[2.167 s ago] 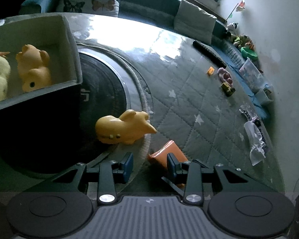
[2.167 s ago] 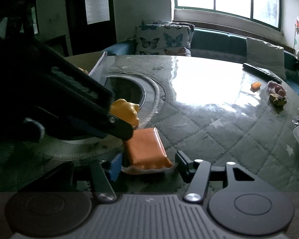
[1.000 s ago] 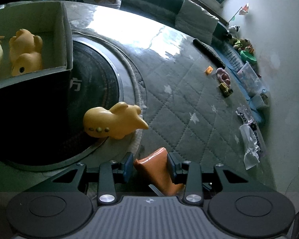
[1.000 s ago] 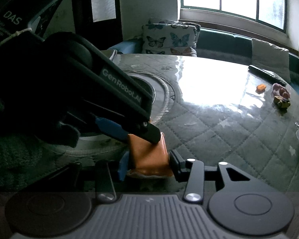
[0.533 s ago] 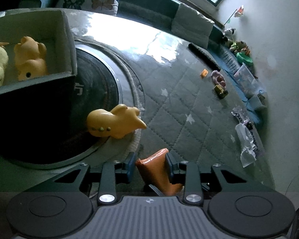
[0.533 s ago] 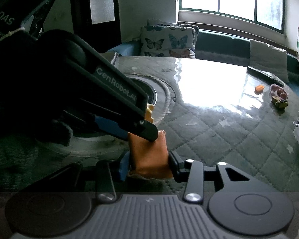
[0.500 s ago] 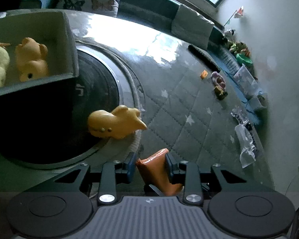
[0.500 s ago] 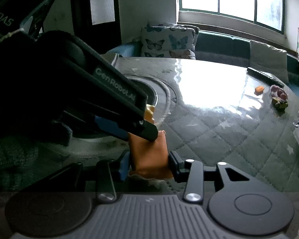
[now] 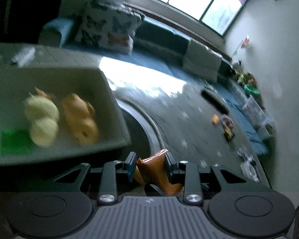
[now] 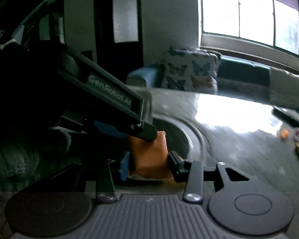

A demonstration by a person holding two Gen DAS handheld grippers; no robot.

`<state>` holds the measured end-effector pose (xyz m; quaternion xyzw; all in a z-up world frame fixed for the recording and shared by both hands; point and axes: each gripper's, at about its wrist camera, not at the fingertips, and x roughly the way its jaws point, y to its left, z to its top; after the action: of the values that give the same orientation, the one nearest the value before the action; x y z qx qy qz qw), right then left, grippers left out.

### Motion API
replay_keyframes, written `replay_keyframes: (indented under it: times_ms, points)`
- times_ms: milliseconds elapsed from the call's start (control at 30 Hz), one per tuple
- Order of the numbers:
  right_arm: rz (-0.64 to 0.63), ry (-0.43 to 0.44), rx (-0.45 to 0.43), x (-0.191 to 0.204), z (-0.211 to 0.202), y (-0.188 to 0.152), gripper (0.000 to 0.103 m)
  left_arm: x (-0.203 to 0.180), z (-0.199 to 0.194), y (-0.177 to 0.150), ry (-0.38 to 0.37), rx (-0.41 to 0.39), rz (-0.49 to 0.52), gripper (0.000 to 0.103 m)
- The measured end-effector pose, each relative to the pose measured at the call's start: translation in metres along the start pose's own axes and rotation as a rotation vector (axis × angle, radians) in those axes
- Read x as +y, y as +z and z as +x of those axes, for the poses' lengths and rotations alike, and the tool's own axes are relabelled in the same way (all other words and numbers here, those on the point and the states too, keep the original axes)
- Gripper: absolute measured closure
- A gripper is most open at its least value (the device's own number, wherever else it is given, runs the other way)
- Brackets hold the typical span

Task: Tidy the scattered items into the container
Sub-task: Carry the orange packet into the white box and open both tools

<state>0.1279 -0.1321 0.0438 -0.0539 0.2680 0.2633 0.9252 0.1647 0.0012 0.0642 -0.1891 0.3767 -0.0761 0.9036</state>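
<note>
Both grippers are shut on one orange packet, which also shows in the right wrist view. My left gripper holds it lifted off the table, level with the near wall of the grey fabric bin. The bin sits to the left and holds an orange toy duck, a pale yellow plush and something green. My right gripper grips the packet's lower part. The left gripper's black body crosses the right wrist view. The loose yellow duck is out of view.
A round dark inset lies in the quilted table top beside the bin. Far right on the table lie a small orange piece, small toys, a black remote and a plastic wrapper. A sofa with cushions stands behind.
Both grippers have lifted the orange packet off the table and swung up toward the bin. The view is motion blurred and the loose yellow duck has dropped out of sight.
</note>
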Motion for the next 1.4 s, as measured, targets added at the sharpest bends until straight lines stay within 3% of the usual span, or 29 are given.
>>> replay_keyframes:
  times_ms: [333,833,1400]
  points:
    - [-0.044,0.11,-0.059,0.032,0.049,0.042,0.062,0.05,-0.013,0.043,0.106,-0.088,-0.036,0.069]
    - [-0.044,0.177,0.021,0.051,0.112,0.039,0.062,0.099,0.013,0.048,0.18,-0.042,-0.085,0.07]
    - [-0.078,0.167,0.001,0.049,0.095,0.033,0.06,0.085,0.0,0.042,0.181,-0.055,-0.059,0.07]
